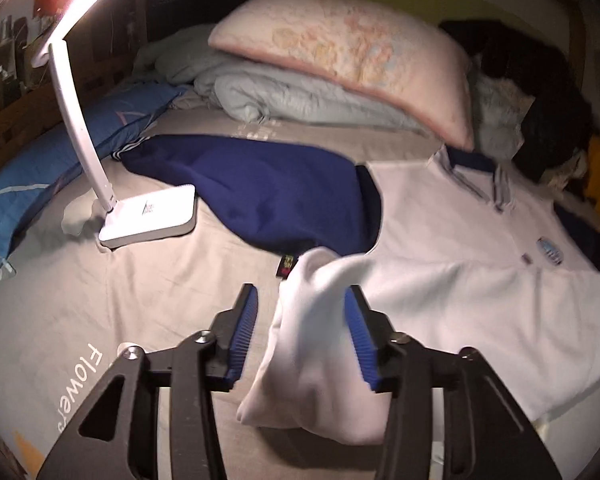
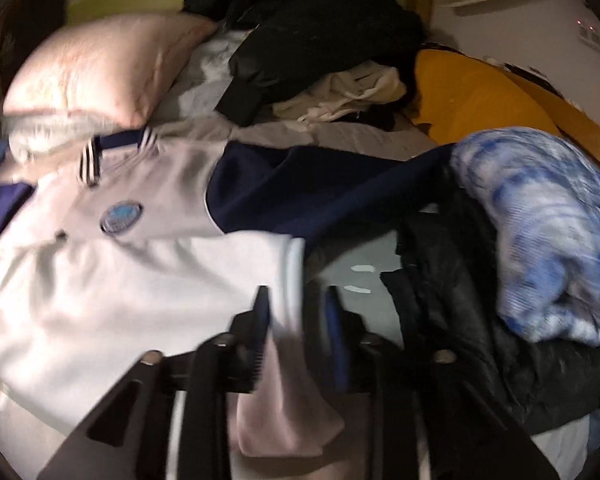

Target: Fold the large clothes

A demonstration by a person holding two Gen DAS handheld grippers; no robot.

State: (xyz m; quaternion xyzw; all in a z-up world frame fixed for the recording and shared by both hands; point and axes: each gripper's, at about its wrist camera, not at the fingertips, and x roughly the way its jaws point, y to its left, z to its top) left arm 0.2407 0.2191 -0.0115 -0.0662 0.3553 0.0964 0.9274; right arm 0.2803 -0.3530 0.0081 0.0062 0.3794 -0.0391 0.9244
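Note:
A white polo shirt (image 1: 460,220) with navy sleeves, a striped collar and a round blue badge lies face up on the grey bed sheet (image 1: 160,272). It also shows in the right wrist view (image 2: 100,280). My left gripper (image 1: 302,308) is open; a bunched white hem corner (image 1: 320,340) of the shirt stands between its blue pads and rests against the right pad. My right gripper (image 2: 296,308) has its jaws apart with the other white hem corner (image 2: 288,344) hanging between them. The shirt's lower part is folded up over its body.
A white desk lamp (image 1: 148,216) stands on the sheet at the left. A pink pillow (image 1: 340,56) on a rolled quilt lies at the head. A pile of dark, yellow and blue-white clothes (image 2: 540,220) crowds the right side.

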